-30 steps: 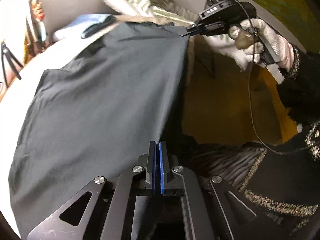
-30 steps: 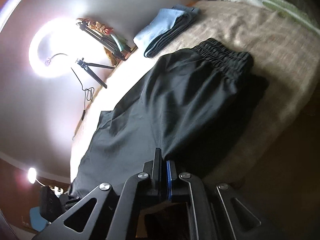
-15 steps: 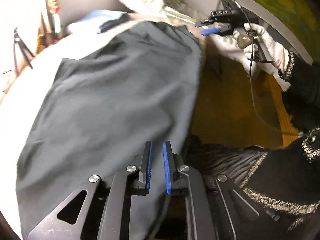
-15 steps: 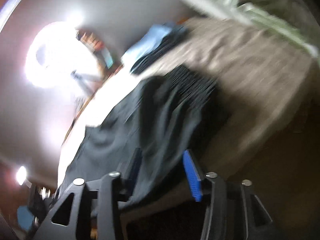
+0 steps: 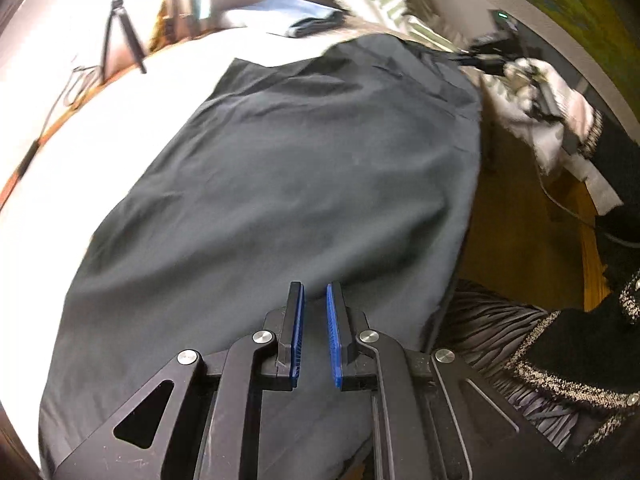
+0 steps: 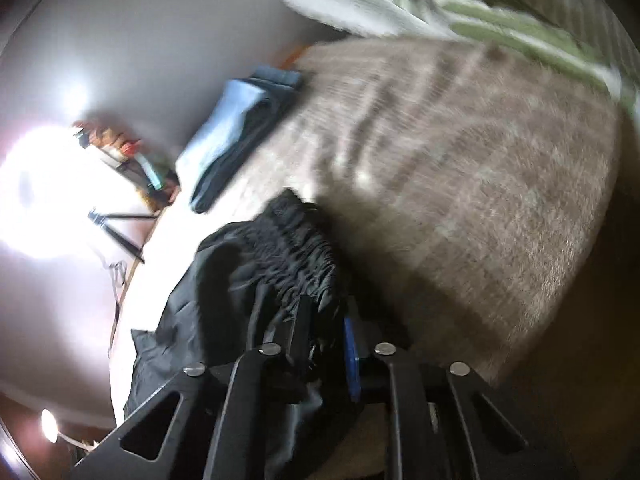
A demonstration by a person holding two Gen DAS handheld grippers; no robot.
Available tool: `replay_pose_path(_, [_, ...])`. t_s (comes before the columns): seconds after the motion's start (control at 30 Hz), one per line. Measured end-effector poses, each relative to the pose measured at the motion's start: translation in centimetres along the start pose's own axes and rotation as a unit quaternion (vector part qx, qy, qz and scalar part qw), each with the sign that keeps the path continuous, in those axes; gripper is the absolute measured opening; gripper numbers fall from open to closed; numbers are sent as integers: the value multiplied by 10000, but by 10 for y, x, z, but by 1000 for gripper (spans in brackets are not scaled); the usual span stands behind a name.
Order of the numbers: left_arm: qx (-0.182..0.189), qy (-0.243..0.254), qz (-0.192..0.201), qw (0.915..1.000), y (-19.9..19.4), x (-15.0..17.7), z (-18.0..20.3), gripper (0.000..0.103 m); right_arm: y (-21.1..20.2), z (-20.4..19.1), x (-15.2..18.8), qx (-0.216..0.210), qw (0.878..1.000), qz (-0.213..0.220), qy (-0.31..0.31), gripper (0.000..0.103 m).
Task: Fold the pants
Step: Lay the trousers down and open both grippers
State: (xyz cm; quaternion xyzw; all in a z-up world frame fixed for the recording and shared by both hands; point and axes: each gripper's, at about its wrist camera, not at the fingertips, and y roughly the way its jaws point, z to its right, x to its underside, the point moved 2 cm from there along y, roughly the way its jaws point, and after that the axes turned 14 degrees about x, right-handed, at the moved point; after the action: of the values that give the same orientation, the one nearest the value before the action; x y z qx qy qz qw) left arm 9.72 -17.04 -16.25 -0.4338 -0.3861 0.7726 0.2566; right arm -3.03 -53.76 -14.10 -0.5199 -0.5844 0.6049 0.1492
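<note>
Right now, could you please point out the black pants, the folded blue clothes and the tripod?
black pants (image 5: 288, 184): left wrist view, middle of the spread fabric.
folded blue clothes (image 6: 228, 136): right wrist view, light-blue top layer.
tripod (image 5: 120, 28): left wrist view, upper legs.

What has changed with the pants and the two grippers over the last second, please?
Both grippers let go of the pants. The left gripper now stands slightly open over the cloth. The right gripper opened wide, shifted to the gathered waistband and has just been closing on it. The folded blue clothes stayed put.
</note>
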Motion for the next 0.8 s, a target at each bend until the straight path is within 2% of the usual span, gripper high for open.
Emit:
replay_pose_path(0.07, [-100, -170, 126, 9997, -12, 8, -10, 10, -7, 6, 3, 223, 9997, 62, -16, 11])
replay_pose_path(0.17, [-330, -591, 394, 9969, -35, 25, -29, 10, 1, 9, 10, 837, 9956, -93, -407, 12])
replay_pose_path(0.23, [-508, -931, 631, 9924, -52, 40, -43, 10, 1, 5, 11, 1015, 9930, -102, -593, 23])
replay_pose_path(0.3, [-737, -1349, 969, 9833, -80, 63, -56, 10, -11, -2, 5, 1376, 9871, 232, -788, 40])
replay_pose_path(0.37, [-973, -1651, 1215, 9739, -103, 84, -63, 15, -23, -17, -1, 1462, 9831, 529, -967, 41])
replay_pose_path(0.43, [-1189, -1971, 1452, 9623, -124, 108, -70, 27, -35, -43, -5, 1117, 9834, 732, -1225, 42])
replay_pose_path(0.47, [-1307, -2192, 1585, 9538, -136, 123, -74, 34, -40, -61, -5, 907, 9825, 795, -1416, 47])
replay_pose_path(0.5, [-1374, -2350, 1662, 9478, -143, 135, -75, 36, -40, -76, -6, 720, 9816, 803, -1573, 50])
replay_pose_path(0.53, [-1492, -2585, 1754, 9382, -152, 152, -78, 36, -39, -92, -6, 475, 9807, 761, -1736, 53])
replay_pose_path(0.57, [-1604, -2772, 1819, 9297, -159, 165, -81, 36, -35, -115, -5, 85, 9784, 644, -1963, 60])
replay_pose_path(0.6, [-1675, -2900, 1867, 9236, -163, 174, -81, 37, -29, -134, -5, -127, 9755, 578, -2117, 64])
replay_pose_path(0.63, [-1779, -3173, 1988, 9100, -170, 191, -83, 37, -24, -152, -3, -290, 9714, 519, -2300, 64])
replay_pose_path(0.7, [-1814, -3552, 2241, 8892, -181, 217, -84, 37, -10, -194, 5, -641, 9581, 342, -2772, 66])
replay_pose_path(0.73, [-1823, -3663, 2332, 8821, -185, 226, -83, 39, -1, -216, 10, -839, 9496, 218, -3013, 68])
replay_pose_path(0.77, [-1856, -3836, 2473, 8702, -189, 238, -82, 42, 10, -235, 15, -987, 9417, 93, -3215, 73])
replay_pose_path(0.8, [-1880, -3950, 2568, 8618, -191, 247, -81, 42, 23, -255, 22, -1082, 9339, -61, -3408, 74])
